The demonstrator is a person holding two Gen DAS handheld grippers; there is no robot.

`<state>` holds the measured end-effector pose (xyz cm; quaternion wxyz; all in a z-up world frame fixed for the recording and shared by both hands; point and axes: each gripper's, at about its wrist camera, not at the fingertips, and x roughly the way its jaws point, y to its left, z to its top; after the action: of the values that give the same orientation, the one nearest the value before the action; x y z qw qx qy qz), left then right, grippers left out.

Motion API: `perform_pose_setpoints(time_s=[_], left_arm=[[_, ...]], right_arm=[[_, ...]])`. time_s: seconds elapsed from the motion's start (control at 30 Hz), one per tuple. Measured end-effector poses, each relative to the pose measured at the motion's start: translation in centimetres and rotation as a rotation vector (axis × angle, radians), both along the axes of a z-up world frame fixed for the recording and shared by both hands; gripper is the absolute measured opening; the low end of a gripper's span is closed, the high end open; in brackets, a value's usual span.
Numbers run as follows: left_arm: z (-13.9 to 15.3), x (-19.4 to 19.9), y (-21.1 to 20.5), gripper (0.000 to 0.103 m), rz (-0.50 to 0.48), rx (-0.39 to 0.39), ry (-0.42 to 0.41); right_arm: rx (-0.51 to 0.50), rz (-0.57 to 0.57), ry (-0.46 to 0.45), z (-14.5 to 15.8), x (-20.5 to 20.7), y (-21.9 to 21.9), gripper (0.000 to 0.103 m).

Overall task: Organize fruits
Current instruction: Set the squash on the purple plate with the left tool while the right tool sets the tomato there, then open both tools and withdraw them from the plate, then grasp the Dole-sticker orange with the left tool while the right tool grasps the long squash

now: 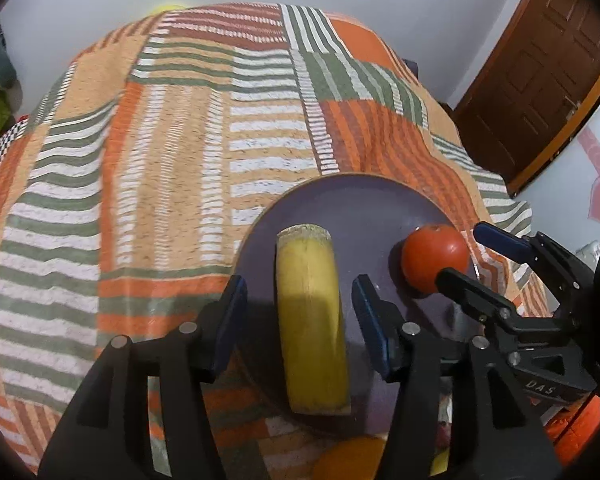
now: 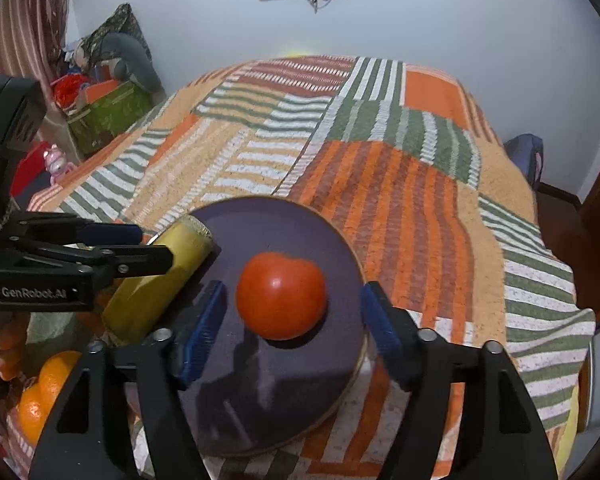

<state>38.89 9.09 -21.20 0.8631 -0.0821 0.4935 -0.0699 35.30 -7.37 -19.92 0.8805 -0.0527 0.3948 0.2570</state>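
Observation:
A yellow banana piece (image 1: 310, 320) lies on a purple plate (image 1: 360, 208) on the bed. My left gripper (image 1: 300, 300) straddles it, open, with a gap on each side of the fruit. A red tomato (image 2: 281, 295) sits on the same plate (image 2: 300, 232). My right gripper (image 2: 294, 296) stands open around it, its blue pads clear of the skin. In the left wrist view the right gripper (image 1: 464, 254) shows at the tomato (image 1: 434, 256). In the right wrist view the left gripper (image 2: 152, 246) is over the banana piece (image 2: 156, 284).
A striped patchwork cover (image 2: 400, 208) spreads over the bed. Oranges (image 2: 48, 384) lie near the plate's left front, one orange (image 1: 352, 460) showing under my left gripper. A green box (image 2: 108, 116) with clutter stands at the far left, a wooden door (image 1: 540, 80) at the right.

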Motion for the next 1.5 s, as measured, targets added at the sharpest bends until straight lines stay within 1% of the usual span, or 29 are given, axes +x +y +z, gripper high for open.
perform_pose_setpoints(time_s=[0.07,0.13,0.2,0.4,0.5,0.67,0.8,1.03,1.13,1.2,1.37,1.5], left_arm=[[0.8,-0.7,0.1,0.055,0.004,0.012,-0.017],[1.7,-1.9,0.2,0.055,0.012,0.040,-0.044],[2.5,-2.9,0.2,0.059,0.016,0.056,-0.061],[4.5,-6.8,0.1,0.063,0.023,0.114,-0.109],[5.2,-9.0,-0.1,0.065,0.023,0.136,-0.121],[5.7,-12.2,-0.4,0.070,0.018,0.149,-0.125],[5.6,-14.5,-0.7,0.074,0.019,0.154,-0.118],[4.2,-17.0,-1.1,0.075,0.009,0.131,-0.064],[3.3,-17.4,-1.6,0.075,-0.003,0.121,-0.038],[2.8,-17.3,-2.3,0.075,-0.015,0.130,-0.029],[2.0,-16.7,-3.8,0.075,-0.052,0.137,-0.023],[1.4,-16.1,-5.0,0.075,-0.079,0.167,-0.013]], right_arm=[[0.010,-0.004,-0.002,0.5,-0.4,-0.3,0.068],[0.025,-0.008,-0.002,0.9,-0.8,-0.6,0.068],[0.028,-0.008,-0.008,1.4,-1.5,-0.9,0.068],[0.026,-0.001,-0.025,2.5,-3.9,-1.5,0.068],[0.026,0.001,-0.029,3.0,-5.3,-1.9,0.071],[0.033,0.001,-0.028,3.4,-7.3,-2.7,0.071],[0.043,0.001,-0.013,3.1,-9.0,-3.1,0.076],[0.041,0.027,0.037,2.0,-11.0,-3.0,0.078],[0.034,0.017,0.048,1.3,-11.1,-3.0,0.078],[0.040,0.002,0.053,1.0,-11.2,-3.3,0.078],[0.021,-0.071,0.032,0.7,-11.2,-5.1,0.078],[-0.005,-0.111,0.037,0.1,-11.0,-6.4,0.078]])
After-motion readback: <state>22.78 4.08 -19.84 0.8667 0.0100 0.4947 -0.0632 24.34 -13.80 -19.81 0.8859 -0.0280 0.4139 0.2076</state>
